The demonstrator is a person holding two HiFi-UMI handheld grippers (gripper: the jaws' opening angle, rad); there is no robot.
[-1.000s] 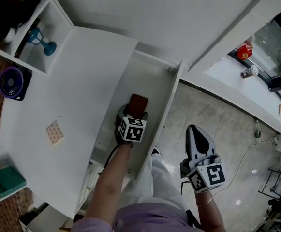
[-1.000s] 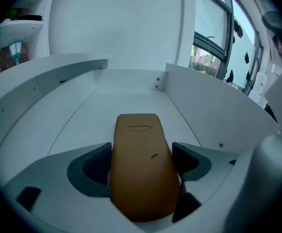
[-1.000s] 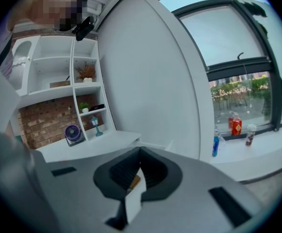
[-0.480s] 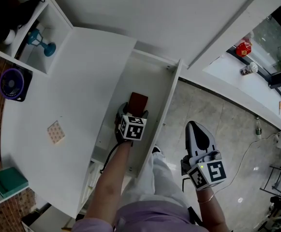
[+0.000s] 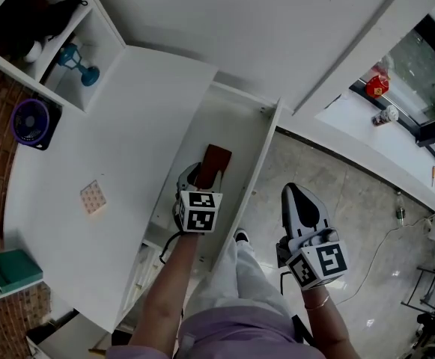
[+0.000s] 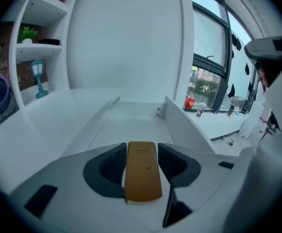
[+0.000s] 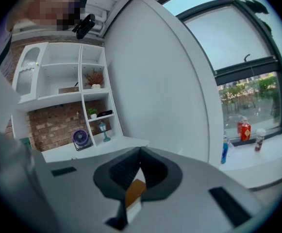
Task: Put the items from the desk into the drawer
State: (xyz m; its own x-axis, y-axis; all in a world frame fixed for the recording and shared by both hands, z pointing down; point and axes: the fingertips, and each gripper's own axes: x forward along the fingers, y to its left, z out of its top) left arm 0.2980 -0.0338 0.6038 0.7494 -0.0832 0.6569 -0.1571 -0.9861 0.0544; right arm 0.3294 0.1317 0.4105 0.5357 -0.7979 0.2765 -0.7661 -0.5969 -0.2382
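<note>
One brown flat case (image 5: 216, 163) lies in the open drawer (image 5: 265, 155). The left gripper (image 6: 141, 154) hangs above it, its jaws half apart, just closing and clamping nothing. Risk: a low sweep toward the patterned square (image 5: 93, 197) on the desk (image 5: 127, 126) could snag the case's near end. The right gripper (image 7: 141, 152) has its jaws together and holds nothing.

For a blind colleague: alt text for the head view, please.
The left gripper hovers over an open drawer holding a flat brown case, its jaws having just closed partway on nothing. The right gripper, shut, hangs over the floor; a patterned pad sits on the desk.
</note>
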